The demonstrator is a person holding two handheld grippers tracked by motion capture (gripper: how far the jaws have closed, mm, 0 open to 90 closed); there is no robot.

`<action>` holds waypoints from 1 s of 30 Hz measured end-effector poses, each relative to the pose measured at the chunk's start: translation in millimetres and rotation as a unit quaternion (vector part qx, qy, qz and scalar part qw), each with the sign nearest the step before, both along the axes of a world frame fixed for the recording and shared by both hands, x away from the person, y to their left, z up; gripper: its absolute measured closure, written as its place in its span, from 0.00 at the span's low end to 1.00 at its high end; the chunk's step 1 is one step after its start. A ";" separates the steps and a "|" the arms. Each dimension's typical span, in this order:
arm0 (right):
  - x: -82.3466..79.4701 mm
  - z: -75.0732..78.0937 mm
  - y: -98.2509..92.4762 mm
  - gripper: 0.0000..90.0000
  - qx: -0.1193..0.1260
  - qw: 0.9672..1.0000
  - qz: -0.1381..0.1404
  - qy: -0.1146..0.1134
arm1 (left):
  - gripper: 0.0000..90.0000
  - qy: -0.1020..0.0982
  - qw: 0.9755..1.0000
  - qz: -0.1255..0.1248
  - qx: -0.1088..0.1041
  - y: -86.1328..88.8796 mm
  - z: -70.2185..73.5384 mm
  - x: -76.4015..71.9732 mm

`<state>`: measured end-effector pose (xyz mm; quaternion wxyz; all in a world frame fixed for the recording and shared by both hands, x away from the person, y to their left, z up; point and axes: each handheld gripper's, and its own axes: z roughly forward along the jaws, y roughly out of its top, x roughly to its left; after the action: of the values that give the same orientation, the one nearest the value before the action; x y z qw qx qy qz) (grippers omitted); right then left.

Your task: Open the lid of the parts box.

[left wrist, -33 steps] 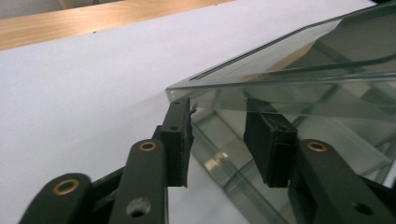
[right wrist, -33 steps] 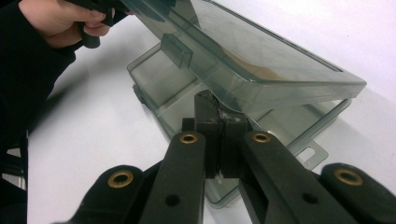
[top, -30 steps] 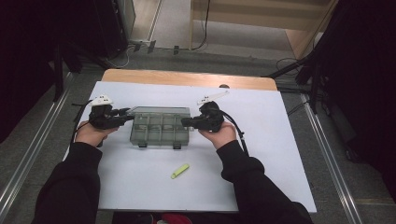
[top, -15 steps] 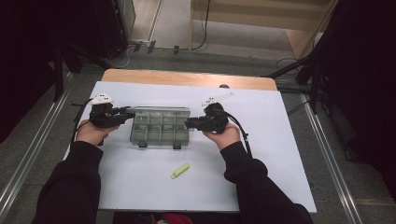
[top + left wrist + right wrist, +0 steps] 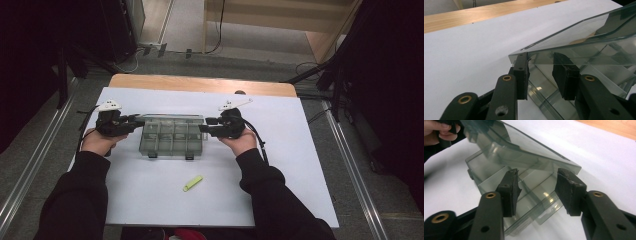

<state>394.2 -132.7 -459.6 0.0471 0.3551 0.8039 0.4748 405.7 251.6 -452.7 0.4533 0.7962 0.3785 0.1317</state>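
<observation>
A smoky clear compartment box lies on the white table top, its lid tilted up. My left gripper is at the box's left end. Its jaws stand apart, and the lid's edge lies across the pad tips; the left pad touches the lid's corner. My right gripper is at the right end. Its jaws have just been opening and stand wide, with the box's end corner between them and untouched. In this view the lid slopes up above the trays.
A small yellow-green stick lies on the table in front of the box. A bare wooden strip runs along the table's far edge. The person's other hand shows at the far end of the box.
The right gripper's jaws have opened from shut. The right hand has edged slightly right, away from the box. The left hand has stayed put.
</observation>
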 end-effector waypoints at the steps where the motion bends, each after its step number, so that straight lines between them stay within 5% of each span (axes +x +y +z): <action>1: 0.6 -0.9 0.7 0.57 -0.002 1.000 0.000 -0.001 | 0.72 0.001 1.000 0.000 -0.001 -0.1 0.1 0.0; 13: 4.3 -4.4 12.7 0.58 -0.013 0.999 -0.023 -0.045 | 0.72 0.002 1.000 0.005 -0.004 -0.1 2.7 1.7; 30: 11.5 5.6 14.1 0.68 -0.018 0.998 -0.044 -0.046 | 0.72 -0.003 1.000 0.013 -0.017 -3.2 10.4 8.2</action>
<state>405.7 -118.6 -454.0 0.1115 0.3669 0.7927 0.4739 413.9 248.4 -442.3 0.4666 0.7826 0.3899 0.1337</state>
